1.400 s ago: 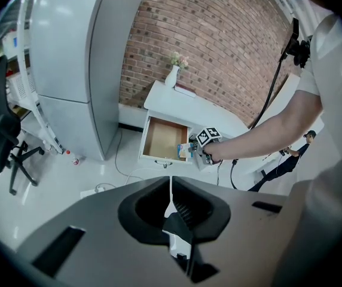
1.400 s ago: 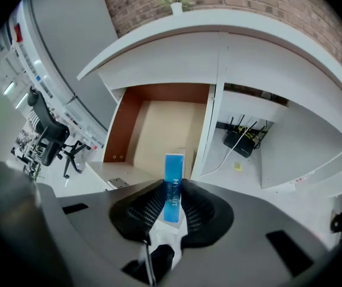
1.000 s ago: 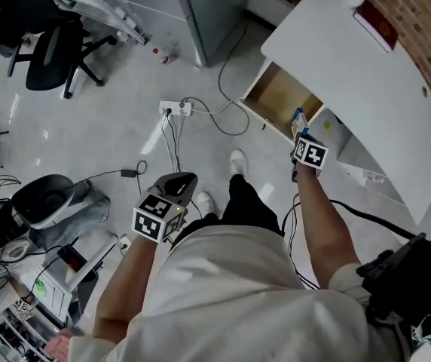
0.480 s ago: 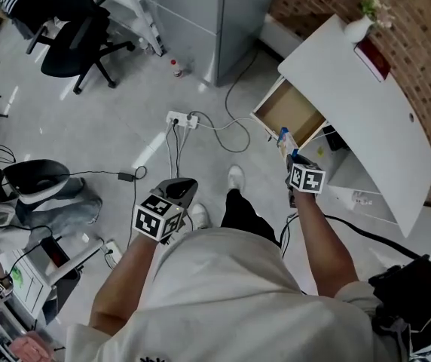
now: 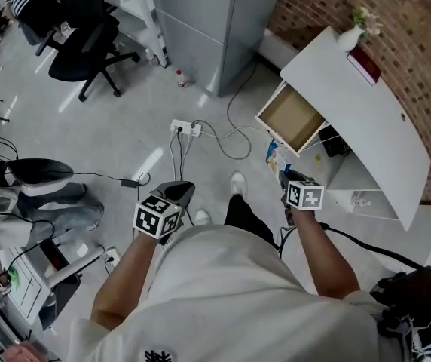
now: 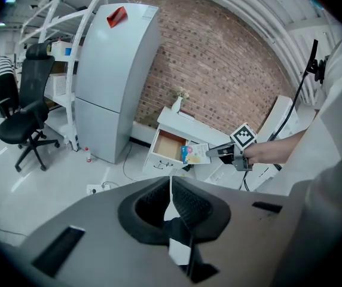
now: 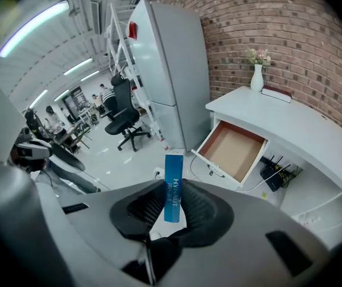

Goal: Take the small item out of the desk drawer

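Blue box now farther from the drawer.

Red brick wall, pale grey floor — tall grey cabinet, black office chair

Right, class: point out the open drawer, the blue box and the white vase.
open drawer (image 7: 234,151): right gripper view, on its bare wooden floor.
blue box (image 7: 173,187): right gripper view, on its printed narrow face.
white vase (image 7: 256,82): right gripper view, on its body.
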Demonstrator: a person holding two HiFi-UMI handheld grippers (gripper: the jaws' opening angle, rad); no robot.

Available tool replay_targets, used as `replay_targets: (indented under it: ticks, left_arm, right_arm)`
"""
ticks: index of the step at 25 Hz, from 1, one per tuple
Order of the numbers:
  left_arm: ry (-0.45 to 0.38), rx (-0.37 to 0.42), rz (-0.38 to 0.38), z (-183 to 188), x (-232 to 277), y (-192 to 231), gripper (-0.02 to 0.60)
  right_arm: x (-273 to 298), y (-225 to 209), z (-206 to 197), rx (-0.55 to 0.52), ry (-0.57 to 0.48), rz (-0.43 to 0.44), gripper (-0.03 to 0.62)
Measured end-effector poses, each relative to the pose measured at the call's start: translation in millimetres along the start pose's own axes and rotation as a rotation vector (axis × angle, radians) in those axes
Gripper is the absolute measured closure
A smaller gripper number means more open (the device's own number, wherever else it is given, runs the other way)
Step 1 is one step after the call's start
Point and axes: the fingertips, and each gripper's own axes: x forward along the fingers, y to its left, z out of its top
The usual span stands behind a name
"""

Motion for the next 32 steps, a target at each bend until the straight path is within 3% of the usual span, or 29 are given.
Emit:
replay_targets:
  ticks: [12,32]
  left_arm:
    - [-0.002,0.035,-0.017,-39.7,-28.7,3.0,0.551]
    - [-0.008,0.036,-0.022,-73.1,-42.9,-11.1,0.551]
  right_arm:
    - [-60.0,76.6,-37.2,-0.031,-0.034,0.033,0.493]
    - [-92.8,119.6,-79.7,-0.042,-0.039,0.075,0.493]
